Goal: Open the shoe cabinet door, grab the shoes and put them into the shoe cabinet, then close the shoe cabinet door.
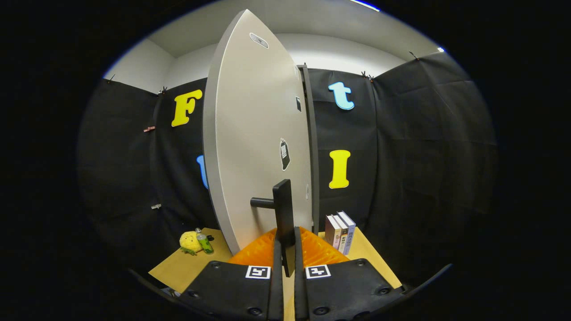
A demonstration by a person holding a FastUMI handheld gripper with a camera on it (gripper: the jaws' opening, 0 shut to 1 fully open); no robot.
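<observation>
Handle (284, 223) base behind tool (285, 249)

Books (340, 232), plush toy (189, 242), bottle (204, 242)

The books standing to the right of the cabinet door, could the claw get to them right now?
Probably not at once: the claw is shut on the door handle. Once it lets go, the way to the books beside the door looks free.

The gripper (285, 263) pointed forward and level, its two fingers (277, 267) drawn close together with only a narrow gap left. Both fingers pressed on the lower end of the upright bar of the door handle (284, 218), one on each side. Each finger's broad body carried a square marker on its upper face.
</observation>
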